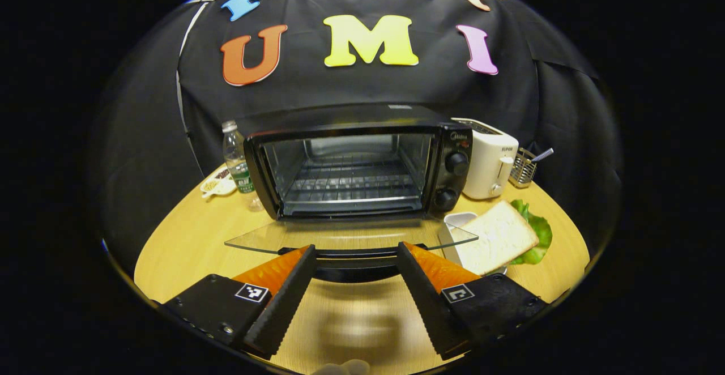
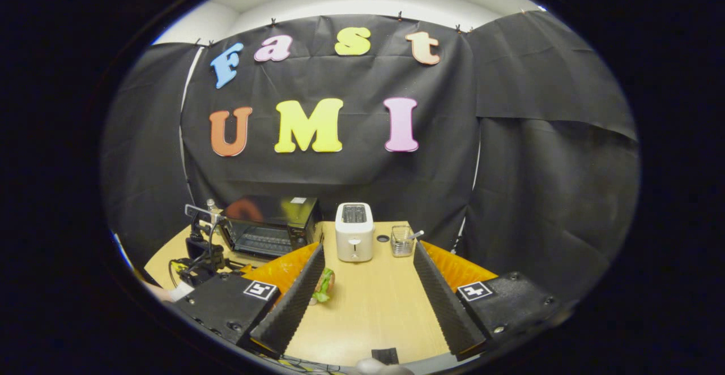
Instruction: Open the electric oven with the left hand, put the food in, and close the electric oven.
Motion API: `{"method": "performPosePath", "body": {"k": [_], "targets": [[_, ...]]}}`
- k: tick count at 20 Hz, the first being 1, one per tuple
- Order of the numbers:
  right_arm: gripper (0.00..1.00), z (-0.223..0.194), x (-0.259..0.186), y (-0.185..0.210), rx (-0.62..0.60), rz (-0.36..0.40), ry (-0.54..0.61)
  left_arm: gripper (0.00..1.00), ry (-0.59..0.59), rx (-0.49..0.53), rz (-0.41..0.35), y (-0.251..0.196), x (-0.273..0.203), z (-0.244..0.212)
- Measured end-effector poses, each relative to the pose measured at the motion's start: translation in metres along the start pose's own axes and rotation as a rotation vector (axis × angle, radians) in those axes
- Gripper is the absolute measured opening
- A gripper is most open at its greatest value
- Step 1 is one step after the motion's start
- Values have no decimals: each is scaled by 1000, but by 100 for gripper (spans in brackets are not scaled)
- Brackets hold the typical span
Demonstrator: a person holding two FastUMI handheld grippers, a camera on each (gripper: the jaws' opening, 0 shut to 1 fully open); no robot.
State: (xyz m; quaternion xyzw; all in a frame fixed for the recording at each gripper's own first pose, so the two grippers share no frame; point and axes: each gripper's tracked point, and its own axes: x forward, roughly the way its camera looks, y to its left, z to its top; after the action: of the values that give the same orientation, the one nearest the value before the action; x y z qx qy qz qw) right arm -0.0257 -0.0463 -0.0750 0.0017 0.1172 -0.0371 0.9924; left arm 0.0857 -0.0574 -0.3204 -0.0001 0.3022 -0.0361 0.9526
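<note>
While the electric oven stands at the back of the wooden bench with its glass door folded down flat toward the camera, the left gripper sits just in front of that door. Its fingers are spread wide, one on either side of the dark door handle, and whether they touch the handle cannot be told. Inside the oven cavity a wire rack is visible, and two knobs sit on the panel at its right side.

To the right of the oven door lies the food: a slice of bread resting on a green lettuce leaf, with a small white dish beside it, partly under the door's corner. Behind the bread stands a white toaster, and next to that a small wire basket holding a utensil. Left of the oven are a clear plastic bottle and a small white saucer of something granular.

In the right gripper view, the right gripper hangs over the bench further back, its fingers spread apart with nothing between them. Beyond them the toaster, the oven and an edge of the lettuce can be seen, along with the other gripper's body and cables in front of the oven.
</note>
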Motion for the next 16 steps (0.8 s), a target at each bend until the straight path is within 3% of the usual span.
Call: {"method": "performPosePath", "body": {"k": [1,2,4,5,6,9,14,15,16], "targets": [[96,-2,0,0,-1,1,4,95,15,-5,-2,-1,1,-8],[100,-3,-1,0,-3,0,4,95,18,-1,-3,-2,2,-14],[95,-7,0,-3,-16,-8,14,93,66,3,-5,-4,6,-30],[100,-8,0,-4,-17,-11,18,93,85,1,-6,-5,10,-37],[96,-12,0,-4,-16,-10,25,93,107,-7,-6,-4,14,-43],[100,-21,1,-5,-9,-10,52,93,179,-20,-9,-1,23,-61],[100,-32,5,-4,8,1,87,93,171,7,-15,-4,23,-57],[95,-33,6,-4,14,4,89,93,158,13,-13,-4,21,-54],[96,-34,8,-3,18,10,88,82,144,21,-9,-3,18,-51]]}}
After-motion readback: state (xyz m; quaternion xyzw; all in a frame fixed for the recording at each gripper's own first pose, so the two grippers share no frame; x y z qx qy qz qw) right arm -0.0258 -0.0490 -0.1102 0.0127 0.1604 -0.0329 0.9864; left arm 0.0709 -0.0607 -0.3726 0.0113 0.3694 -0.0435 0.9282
